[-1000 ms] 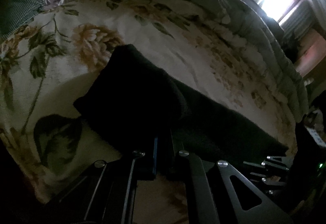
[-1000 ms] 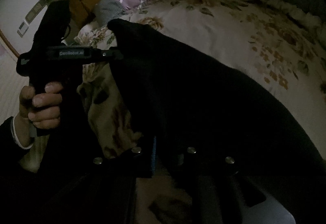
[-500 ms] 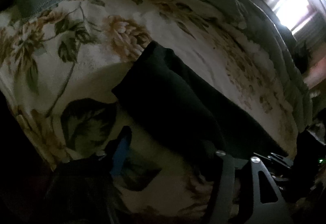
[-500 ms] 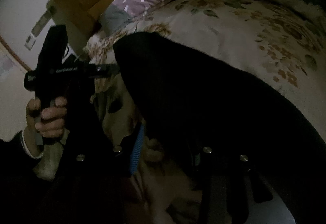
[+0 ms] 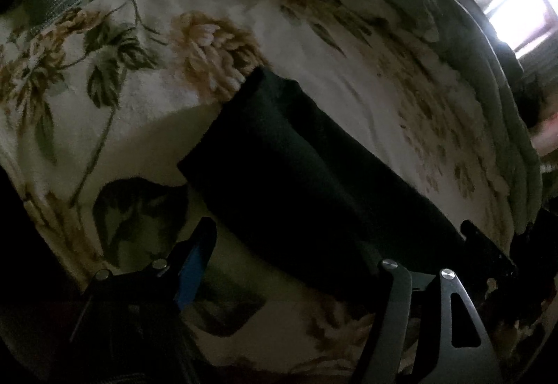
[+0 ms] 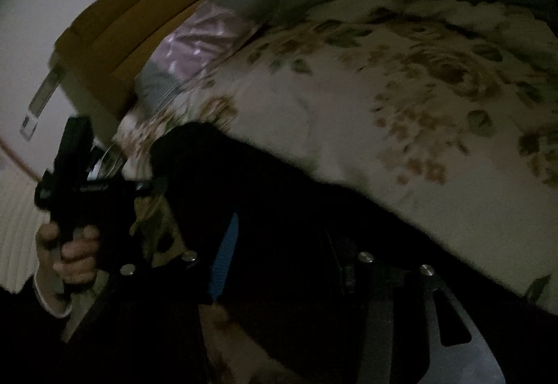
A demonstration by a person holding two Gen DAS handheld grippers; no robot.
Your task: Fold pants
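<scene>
The dark pants (image 5: 296, 174) lie folded in a long strip on the floral bedspread (image 5: 122, 105). My left gripper (image 5: 289, 255) is open, its jaws standing wide apart at the near edge of the strip, holding nothing. In the right wrist view the pants (image 6: 272, 195) run from the lower right toward the bed's corner. My right gripper (image 6: 286, 244) is open, its blue-padded finger (image 6: 223, 262) over the dark cloth. The other finger is lost in the dark. The left gripper also shows in the right wrist view (image 6: 83, 185), held in a hand.
A rolled grey-green quilt (image 5: 470, 52) runs along the far side of the bed. A purple and grey pillow (image 6: 195, 45) lies by the wooden headboard (image 6: 139, 21). A bright window (image 5: 516, 0) is at the far right.
Both grippers have opened and let go of the pants, then drawn back. The pants now lie flat on the bedspread.
</scene>
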